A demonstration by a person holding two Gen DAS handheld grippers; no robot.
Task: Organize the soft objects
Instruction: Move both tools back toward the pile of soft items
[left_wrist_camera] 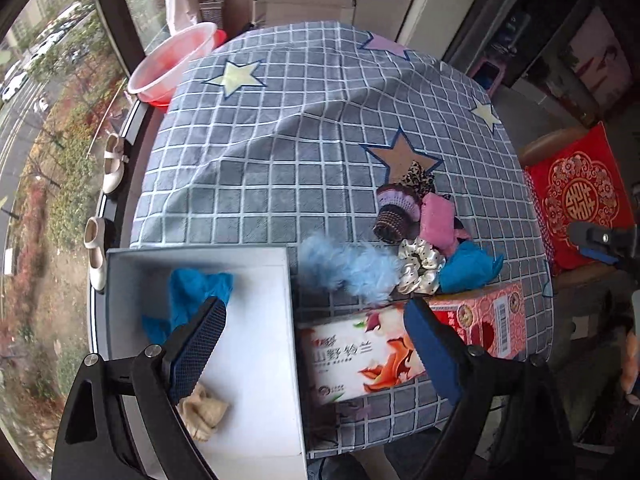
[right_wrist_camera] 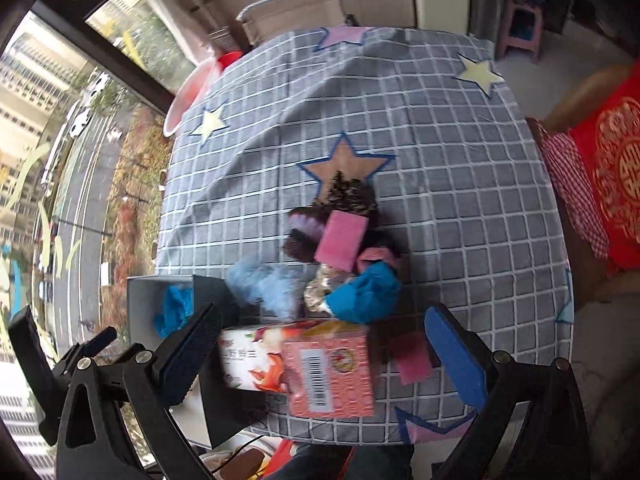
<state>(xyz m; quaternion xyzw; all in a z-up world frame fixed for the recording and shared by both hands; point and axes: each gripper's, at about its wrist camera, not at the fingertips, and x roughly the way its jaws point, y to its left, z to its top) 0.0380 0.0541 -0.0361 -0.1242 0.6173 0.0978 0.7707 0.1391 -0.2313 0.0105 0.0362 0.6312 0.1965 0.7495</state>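
A white open box (left_wrist_camera: 248, 420) sits at the table's near left; it holds a blue cloth (left_wrist_camera: 192, 296) and a beige cloth (left_wrist_camera: 204, 412). To its right lies a pile of soft things: a light-blue fluffy piece (left_wrist_camera: 348, 268), a white dotted scrunchie (left_wrist_camera: 420, 266), a blue cloth (left_wrist_camera: 468, 266), a pink sponge (left_wrist_camera: 438, 220), a knitted purple-brown piece (left_wrist_camera: 396, 212) and a leopard scrunchie (left_wrist_camera: 418, 178). My left gripper (left_wrist_camera: 316, 348) is open and empty, above the box's right wall. My right gripper (right_wrist_camera: 320, 348) is open and empty, above the tissue box, near the pile (right_wrist_camera: 340, 248).
A floral tissue box (left_wrist_camera: 412, 344) lies at the table's front edge, beside the white box; it also shows in the right wrist view (right_wrist_camera: 304, 368). A red basin (left_wrist_camera: 172, 64) stands at the far left corner. A chair with a red cushion (left_wrist_camera: 580, 196) is on the right.
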